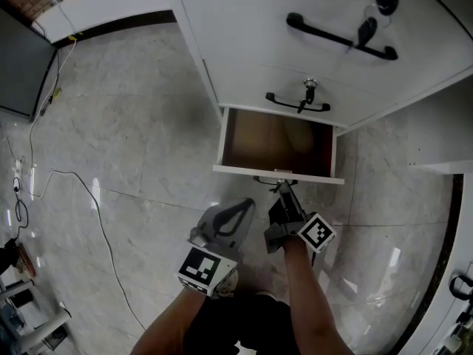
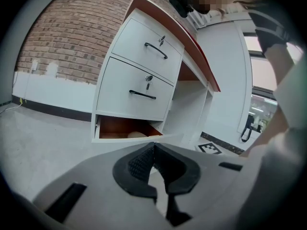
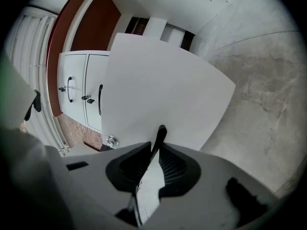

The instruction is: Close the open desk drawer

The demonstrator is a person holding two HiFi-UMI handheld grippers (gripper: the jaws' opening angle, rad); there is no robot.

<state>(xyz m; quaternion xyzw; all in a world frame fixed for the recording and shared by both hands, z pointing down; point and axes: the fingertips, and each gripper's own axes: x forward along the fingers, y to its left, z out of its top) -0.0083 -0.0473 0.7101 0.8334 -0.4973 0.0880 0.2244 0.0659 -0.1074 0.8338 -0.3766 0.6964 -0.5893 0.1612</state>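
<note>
The left tongs (image 2: 152,147) hang closest to the person, with the jaws pressed together on nothing. They are kept low and to the left of the work, probably because one tool is enough for this job. In the head view they sit just beside the right tongs (image 1: 284,189), apart from the furniture.

The right tongs (image 3: 158,146) are clamped on the black handle (image 3: 161,132) of the drawer (image 1: 236,170). The bar stands edge-on between the pads, and the white front panel (image 3: 158,75) fills most of that view. Holding the handle rather than leaning on the panel likely gives a straight, controlled push along the runners.

The drawer is the lowest of the stack in the white counter (image 1: 244,28) and is pulled well out over the floor (image 1: 133,146). Its brown inside is open to view, with something pale and unclear within. The closing stroke appears barely started, if at all.

Above it, the middle drawer (image 1: 325,87) is shut and has a key in its lock. A thin cable (image 1: 96,198) trails across the floor well to the left, out of the way.
</note>
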